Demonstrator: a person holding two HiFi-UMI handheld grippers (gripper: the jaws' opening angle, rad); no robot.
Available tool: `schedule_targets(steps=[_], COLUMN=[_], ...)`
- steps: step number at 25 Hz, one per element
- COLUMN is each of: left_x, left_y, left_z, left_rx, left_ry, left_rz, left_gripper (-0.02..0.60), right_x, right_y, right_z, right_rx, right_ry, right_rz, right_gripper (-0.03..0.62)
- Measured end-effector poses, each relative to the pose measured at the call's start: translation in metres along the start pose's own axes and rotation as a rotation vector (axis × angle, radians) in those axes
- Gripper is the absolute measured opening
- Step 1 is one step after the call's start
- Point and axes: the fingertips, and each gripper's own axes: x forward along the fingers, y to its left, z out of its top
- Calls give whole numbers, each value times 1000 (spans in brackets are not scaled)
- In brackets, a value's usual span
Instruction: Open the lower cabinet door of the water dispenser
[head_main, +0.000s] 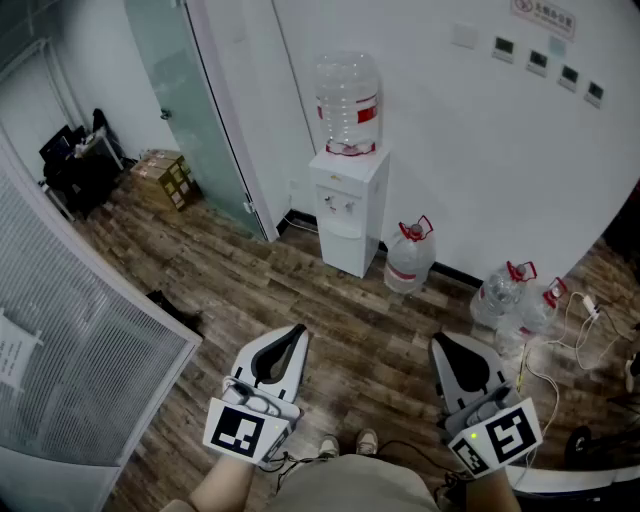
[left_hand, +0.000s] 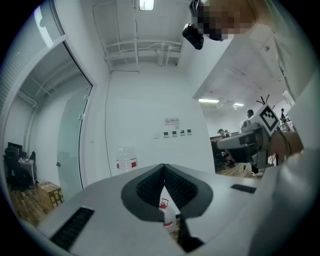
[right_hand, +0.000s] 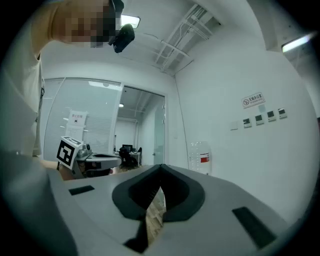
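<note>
The white water dispenser (head_main: 348, 205) stands against the far wall with a clear bottle (head_main: 348, 105) on top. Its lower cabinet door (head_main: 343, 250) is closed. My left gripper (head_main: 297, 330) and right gripper (head_main: 440, 343) hang side by side near the bottom of the head view, well short of the dispenser, pointing toward it. Both are shut with nothing between the jaws. In the left gripper view the jaws meet at the tip (left_hand: 164, 167) and the bottle (left_hand: 126, 159) shows far ahead. The right gripper view has its jaws closed too (right_hand: 161, 167), with the bottle (right_hand: 200, 156) at the right.
A red-capped water jug (head_main: 409, 257) sits on the wooden floor just right of the dispenser. More jugs (head_main: 510, 295) and cables lie farther right. A glass door (head_main: 190, 110) and a cardboard box (head_main: 165, 178) are at the left, and a slatted partition (head_main: 70, 340) runs along the near left.
</note>
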Motion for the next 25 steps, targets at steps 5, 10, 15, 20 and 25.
schedule_targets(steps=[5,10,15,20,25], left_x=[3,7,12,19,25], left_y=[-3,-8,-15,-21,-31], left_z=[0,-1,0,0,-1], left_rx=[2,9,19,29,45], left_ry=[5,12,19,30,37], left_rz=[-4,-3,1,18,46], left_gripper=[5,6,6,6,6], right_x=[0,-3,-10,-17,-25], right_y=[-1,-11,-21,-34,-46], right_z=[-3,-5,-12,-17,-24], right_rx=[-9,-2,14,10,-2], right_ry=[8,7,18,21,27], right_rz=[1,-2,8,22,48], right_gripper=[6,6,5,6,6])
